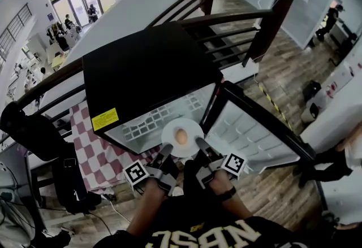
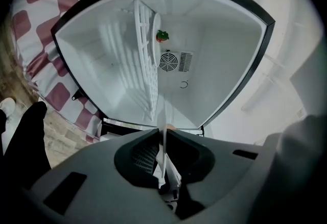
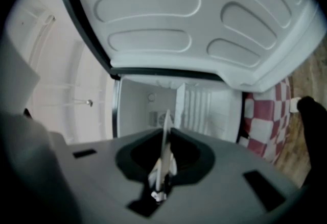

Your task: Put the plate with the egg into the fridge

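Note:
A white plate (image 1: 182, 137) with a brown egg (image 1: 181, 136) on it hangs level in front of the open black fridge (image 1: 147, 66), at its doorway. My left gripper (image 1: 168, 148) is shut on the plate's near left rim. My right gripper (image 1: 199, 143) is shut on the near right rim. In the left gripper view the plate (image 2: 164, 139) shows edge-on between the jaws of the left gripper (image 2: 164, 133), facing the white fridge interior (image 2: 204, 44). The right gripper (image 3: 166, 131) likewise pinches the plate (image 3: 166, 136) edge-on.
The fridge door (image 1: 249, 134) stands open to the right, its ribbed inner side (image 3: 168, 8) above my right gripper. Inside are a wire shelf (image 2: 145, 59), a small red and green thing (image 2: 162, 35) and a fan grille (image 2: 169, 61). A red-checked cloth (image 1: 93, 139) lies left of the fridge.

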Tool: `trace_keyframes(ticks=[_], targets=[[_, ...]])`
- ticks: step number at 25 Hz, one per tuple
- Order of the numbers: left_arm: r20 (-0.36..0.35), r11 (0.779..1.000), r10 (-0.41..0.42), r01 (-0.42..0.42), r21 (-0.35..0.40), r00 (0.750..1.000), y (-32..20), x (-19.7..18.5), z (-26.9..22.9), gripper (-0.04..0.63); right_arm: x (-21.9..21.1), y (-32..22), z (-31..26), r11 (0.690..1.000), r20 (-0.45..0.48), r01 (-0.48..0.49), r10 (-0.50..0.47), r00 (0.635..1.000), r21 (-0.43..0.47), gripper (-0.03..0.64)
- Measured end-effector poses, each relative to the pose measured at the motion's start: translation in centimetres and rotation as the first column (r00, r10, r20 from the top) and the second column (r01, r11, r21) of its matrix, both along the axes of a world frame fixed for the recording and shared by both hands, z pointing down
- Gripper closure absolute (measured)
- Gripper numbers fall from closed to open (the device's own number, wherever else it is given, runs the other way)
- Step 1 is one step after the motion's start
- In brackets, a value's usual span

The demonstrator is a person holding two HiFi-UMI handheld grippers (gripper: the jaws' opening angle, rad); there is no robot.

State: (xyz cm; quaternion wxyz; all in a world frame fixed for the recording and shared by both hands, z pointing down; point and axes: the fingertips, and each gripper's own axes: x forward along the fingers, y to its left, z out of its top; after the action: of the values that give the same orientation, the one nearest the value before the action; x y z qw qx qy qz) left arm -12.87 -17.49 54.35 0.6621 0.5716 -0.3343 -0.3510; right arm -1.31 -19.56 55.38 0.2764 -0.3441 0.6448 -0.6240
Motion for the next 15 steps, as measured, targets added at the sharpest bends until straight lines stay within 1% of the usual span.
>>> trace_keyframes(ticks=[8,15], targets=[[-0.012,0.998,-0.055,0.054,-0.026,0.998,-4.3,-0.7,1.3,0.555,-0.8,-4.3,0.9,1.0,-0.021,0.016,-0.016,1.0,0.002,0.581],[-0.024,0.992,-0.099,0.096,-0.083,0.995,-6.6,-1.0,3.1,0.555,-1.2,-6.9,2.6,0.999,-0.057,0.006,-0.008,0.998,-0.037,0.581]])
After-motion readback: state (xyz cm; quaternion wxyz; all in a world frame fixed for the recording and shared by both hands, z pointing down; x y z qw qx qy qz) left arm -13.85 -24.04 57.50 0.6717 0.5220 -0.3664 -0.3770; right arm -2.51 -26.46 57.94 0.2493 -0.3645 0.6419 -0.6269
